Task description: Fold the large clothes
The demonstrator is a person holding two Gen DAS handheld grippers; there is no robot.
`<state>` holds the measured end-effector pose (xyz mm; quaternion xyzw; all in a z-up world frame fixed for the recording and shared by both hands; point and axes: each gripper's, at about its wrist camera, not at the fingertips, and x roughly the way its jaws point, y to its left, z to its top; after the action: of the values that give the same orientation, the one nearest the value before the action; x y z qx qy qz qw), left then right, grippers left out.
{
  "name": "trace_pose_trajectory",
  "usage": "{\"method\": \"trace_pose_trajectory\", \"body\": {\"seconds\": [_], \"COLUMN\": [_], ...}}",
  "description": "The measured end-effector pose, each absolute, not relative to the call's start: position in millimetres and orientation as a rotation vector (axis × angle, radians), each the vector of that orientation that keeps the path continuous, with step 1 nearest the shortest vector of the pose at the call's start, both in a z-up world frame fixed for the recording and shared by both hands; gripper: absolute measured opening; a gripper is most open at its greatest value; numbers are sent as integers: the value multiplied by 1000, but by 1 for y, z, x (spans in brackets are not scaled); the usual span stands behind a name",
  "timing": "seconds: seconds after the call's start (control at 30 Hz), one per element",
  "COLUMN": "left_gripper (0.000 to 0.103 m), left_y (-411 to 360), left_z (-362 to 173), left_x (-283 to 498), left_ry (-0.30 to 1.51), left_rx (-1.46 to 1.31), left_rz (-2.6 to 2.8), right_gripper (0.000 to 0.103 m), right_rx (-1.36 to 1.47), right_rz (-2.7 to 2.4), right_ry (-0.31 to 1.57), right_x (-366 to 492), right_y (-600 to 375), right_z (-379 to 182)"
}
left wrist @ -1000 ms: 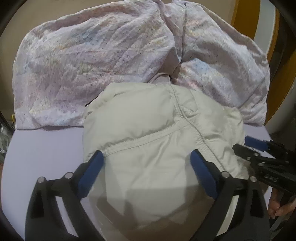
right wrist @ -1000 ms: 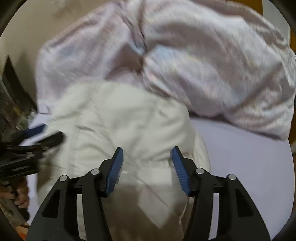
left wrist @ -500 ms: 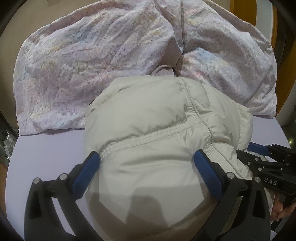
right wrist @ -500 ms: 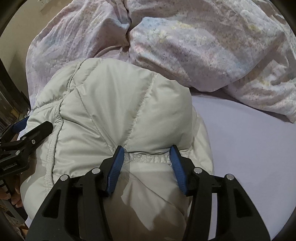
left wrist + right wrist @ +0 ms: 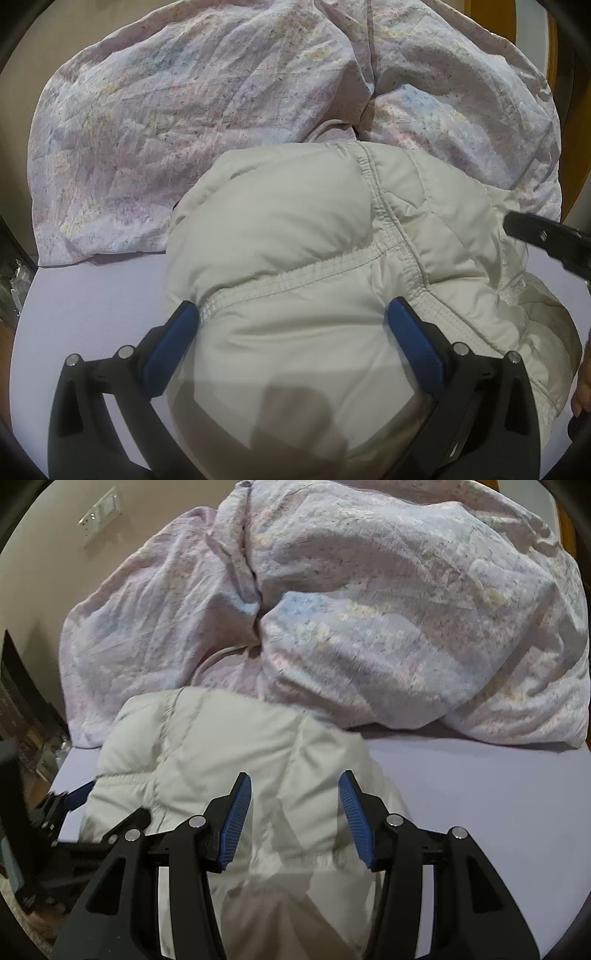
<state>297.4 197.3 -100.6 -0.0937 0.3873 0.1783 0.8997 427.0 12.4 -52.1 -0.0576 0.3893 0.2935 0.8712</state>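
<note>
Both claws open, gripping nothing. Left claw point(image 5: 291, 314) has its fingers spread wide, straddling the puffy bulge of the jacket point(image 5: 295, 229); pads look pressed against the fabric on either side, contact not certain. Right claw point(image 5: 295, 805) is also spread, jacket point(image 5: 229, 746) directly under and ahead of it, its fabric blurred there; whether the pads touch it, cannot tell. Jacket sits bunched in a rounded heap on the sheet point(image 5: 92, 295), far edge touching the duvet point(image 5: 184, 110) beyond both claws. Risks, as judgement: slick padded fabric likely springs back, so any fold may pop open once released; closing on the fat bulge may catch only the outer shell and slip; pushing forward could shove the jacket into the duvet and snag it; the two claws are close together, so they could collide. Writing: no readable brand or label in either view; wall switch point(image 5: 99, 515) left of the right claw, no text legible.
</note>
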Motion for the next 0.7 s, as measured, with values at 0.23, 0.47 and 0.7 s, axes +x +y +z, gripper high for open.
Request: {"method": "trace_pose_trajectory", "body": {"seconds": [0.23,0.47,0.7], "left_gripper": [101,101,101], "left_y": [197,194,192], "left_z": [-100,-102,-104], "left_x": [298,298,299], "left_ry": [788,764,741], "left_rx": [-197,-184,-168], "left_rz": [366,365,373], "right_gripper": [53,53,54], "right_rx": [-238,-258,-235], "right_rz": [534,511,518], "right_ry": [833,843,820], "right_x": [436,433,431], "right_y": [33,28,23], "right_z": [-78,-100,-107]}}
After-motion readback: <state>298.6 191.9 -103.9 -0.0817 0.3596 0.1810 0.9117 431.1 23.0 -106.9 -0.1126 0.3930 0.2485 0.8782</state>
